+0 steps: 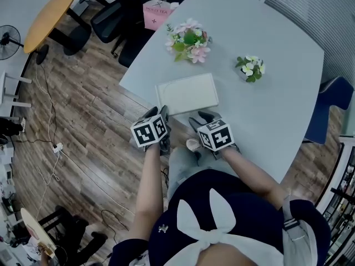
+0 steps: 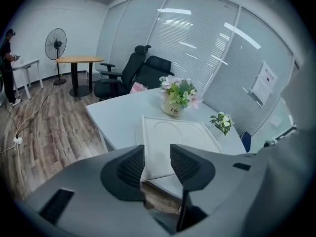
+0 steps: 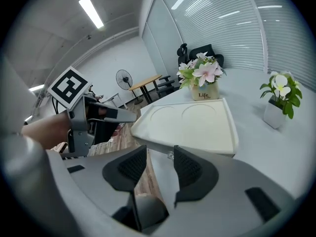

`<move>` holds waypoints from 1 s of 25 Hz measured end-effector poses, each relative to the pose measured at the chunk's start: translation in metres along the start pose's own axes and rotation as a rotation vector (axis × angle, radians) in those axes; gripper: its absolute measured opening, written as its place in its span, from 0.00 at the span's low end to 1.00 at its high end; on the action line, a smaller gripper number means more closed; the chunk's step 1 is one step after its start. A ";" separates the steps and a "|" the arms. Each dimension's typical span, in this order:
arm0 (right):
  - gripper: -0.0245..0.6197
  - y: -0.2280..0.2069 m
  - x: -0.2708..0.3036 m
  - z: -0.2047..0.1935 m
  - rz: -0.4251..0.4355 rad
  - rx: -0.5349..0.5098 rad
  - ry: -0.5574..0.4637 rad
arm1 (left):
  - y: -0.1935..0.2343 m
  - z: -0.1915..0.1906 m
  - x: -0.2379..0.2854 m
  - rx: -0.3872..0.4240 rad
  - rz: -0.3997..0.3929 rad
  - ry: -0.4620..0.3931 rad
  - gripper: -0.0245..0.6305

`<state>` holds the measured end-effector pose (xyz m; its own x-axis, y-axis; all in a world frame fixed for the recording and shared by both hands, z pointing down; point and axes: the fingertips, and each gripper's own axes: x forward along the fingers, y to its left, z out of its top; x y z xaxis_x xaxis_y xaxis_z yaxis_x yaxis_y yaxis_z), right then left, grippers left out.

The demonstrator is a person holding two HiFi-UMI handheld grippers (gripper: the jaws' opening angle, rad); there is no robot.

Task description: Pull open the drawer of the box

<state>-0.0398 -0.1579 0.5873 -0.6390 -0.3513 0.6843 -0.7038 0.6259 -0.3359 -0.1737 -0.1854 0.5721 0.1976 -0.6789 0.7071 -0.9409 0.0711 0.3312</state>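
A flat white box [image 1: 187, 93] with two round recesses in its lid lies near the table's front edge. Both grippers hover just in front of it, off the table's edge. The left gripper [image 1: 163, 112] stands open at the box's front left corner; between its jaws [image 2: 157, 157] I see only that corner of the box [image 2: 173, 137]. The right gripper [image 1: 201, 117] is open too, aimed at the front face of the box [image 3: 190, 122], where a small pale knob [image 3: 171, 155] shows just beyond the jaws [image 3: 160, 158]. Neither gripper touches the box.
A pot of pink flowers [image 1: 188, 40] stands behind the box on the white table [image 1: 277, 110], and a small white-flowered plant [image 1: 250, 68] to the right. Office chairs [image 1: 111, 18], a pink carton [image 1: 155, 13] and a round wooden table [image 1: 50, 15] stand beyond on wood flooring.
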 end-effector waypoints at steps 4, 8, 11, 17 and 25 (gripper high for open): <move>0.32 -0.007 0.012 -0.009 -0.006 0.027 0.028 | 0.003 -0.007 0.011 -0.019 0.007 0.027 0.29; 0.30 -0.014 0.024 -0.017 -0.021 0.054 0.055 | 0.008 -0.013 0.018 -0.033 0.017 0.052 0.29; 0.29 -0.018 0.030 -0.019 -0.025 0.071 0.063 | 0.010 -0.016 0.021 -0.032 0.031 0.064 0.27; 0.29 -0.018 0.044 -0.022 -0.013 0.082 0.082 | 0.013 -0.021 0.025 -0.092 0.001 0.026 0.24; 0.28 -0.020 0.052 -0.027 -0.024 0.130 0.107 | 0.015 -0.022 0.025 -0.157 -0.050 0.042 0.24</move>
<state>-0.0510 -0.1696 0.6470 -0.5899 -0.2843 0.7557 -0.7569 0.5205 -0.3950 -0.1765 -0.1858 0.6084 0.2572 -0.6539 0.7115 -0.8758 0.1535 0.4577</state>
